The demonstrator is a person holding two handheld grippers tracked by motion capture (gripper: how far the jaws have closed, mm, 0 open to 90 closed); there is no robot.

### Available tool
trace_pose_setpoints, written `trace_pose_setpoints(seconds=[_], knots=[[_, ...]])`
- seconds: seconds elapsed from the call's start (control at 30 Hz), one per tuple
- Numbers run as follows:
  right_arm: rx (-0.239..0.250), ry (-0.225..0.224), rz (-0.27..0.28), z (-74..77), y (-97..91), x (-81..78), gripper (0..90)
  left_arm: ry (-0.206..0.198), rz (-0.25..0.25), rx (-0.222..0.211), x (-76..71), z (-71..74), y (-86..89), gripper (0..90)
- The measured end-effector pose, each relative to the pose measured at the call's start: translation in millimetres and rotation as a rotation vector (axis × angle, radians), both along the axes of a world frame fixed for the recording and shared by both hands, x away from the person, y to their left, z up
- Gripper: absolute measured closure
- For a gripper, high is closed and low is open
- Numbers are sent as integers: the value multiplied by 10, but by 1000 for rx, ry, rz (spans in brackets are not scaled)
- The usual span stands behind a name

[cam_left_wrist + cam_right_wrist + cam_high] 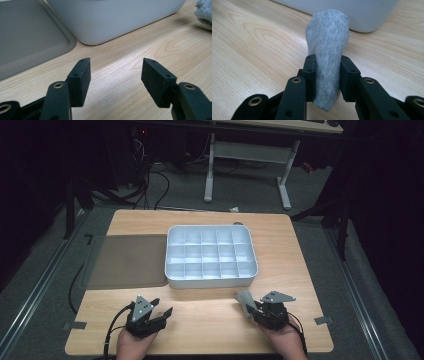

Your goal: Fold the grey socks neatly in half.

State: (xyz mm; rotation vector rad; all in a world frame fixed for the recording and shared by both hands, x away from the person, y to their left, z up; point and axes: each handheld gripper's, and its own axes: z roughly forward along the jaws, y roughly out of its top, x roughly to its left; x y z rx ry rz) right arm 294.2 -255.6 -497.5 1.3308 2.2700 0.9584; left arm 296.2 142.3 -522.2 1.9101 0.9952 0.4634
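While my right gripper (327,75) pinches what looks like a rolled grey sock (327,47) above the worktop (200,320), near the white 15-compartment organizer (210,256), my left gripper (116,80) gapes empty. Soft, light, squashy: grip its thick middle.

Grey knit cloth (327,50), a rolled sock-like bundle, is pinched mid-length between the jaws of the right gripper (254,308), projecting beyond them toward 12 o'clock, near the white compartment box (210,281). Box sits table-centre, compartments empty.
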Motion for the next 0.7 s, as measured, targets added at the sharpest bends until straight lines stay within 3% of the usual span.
trace_pose_setpoints(seconds=[0.43,0.7], knots=[[-101,90,17,76,33,67,704,3,-26,7,-28,-18,-67,411],[-174,133,60,147,96,97,704,5,-34,3,-34,-17,-68,413]])
